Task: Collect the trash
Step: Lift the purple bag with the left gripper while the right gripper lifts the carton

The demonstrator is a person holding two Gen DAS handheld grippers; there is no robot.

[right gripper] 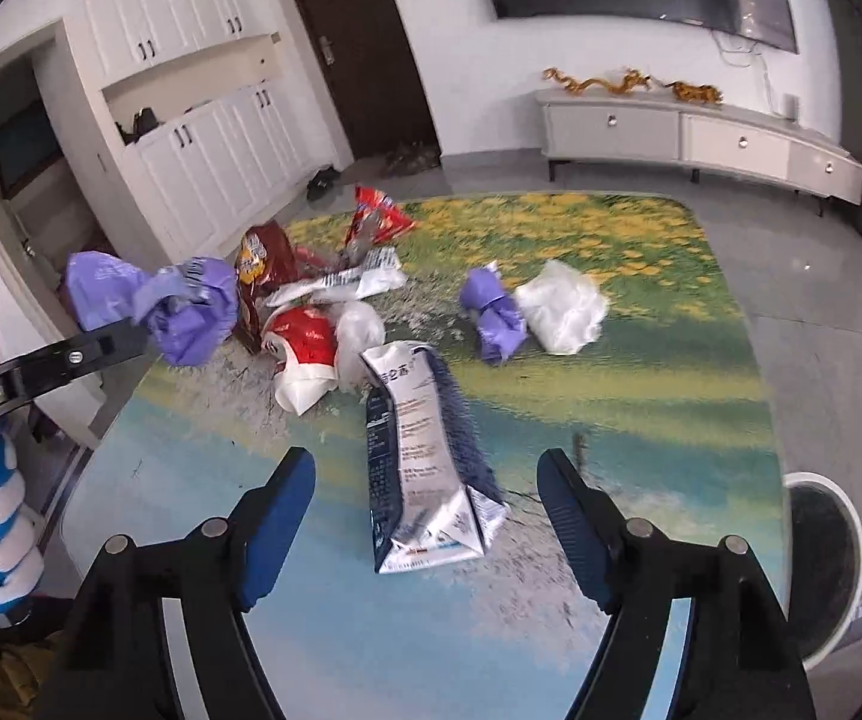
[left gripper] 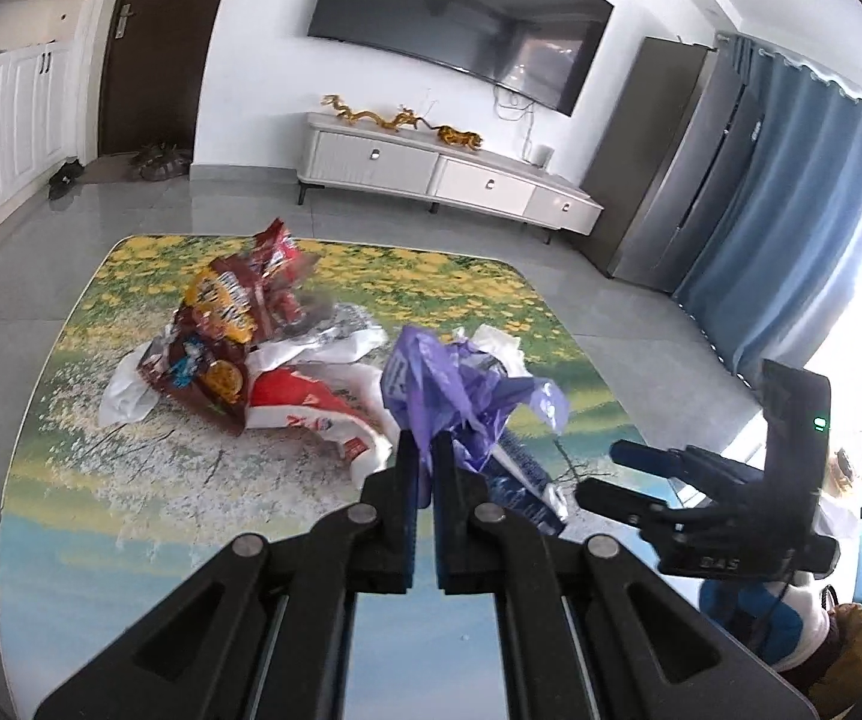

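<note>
Left gripper (left gripper: 425, 450): pinched tight on a crumpled purple bag (left gripper: 461, 384), lifted clear of the table (left gripper: 131, 510). Only piece picked up so far, I'd say.

Right gripper (right gripper: 425, 480): wide open, holding nothing, hovering over the carton (right gripper: 425, 456), which lies flat between the fingers. Looks like the next grab, but that's my guess.

Still on the table: brown snack bags (left gripper: 215, 330), a red wrapper (right gripper: 377, 219), a red-and-white bag (right gripper: 305, 360), a smaller purple wad (right gripper: 491, 315) touching a white bag (right gripper: 563, 306). So most of the job is left.

Bin: a round white-rimmed thing (right gripper: 821, 564) sits just off the table's right edge, could be the bin, can't tell for sure.

Writing: carton has blocks of small print, too blurry to read. Snack bags have big white lettering, unreadable. "DAS" is moulded on the right gripper's body in the left view.
</note>
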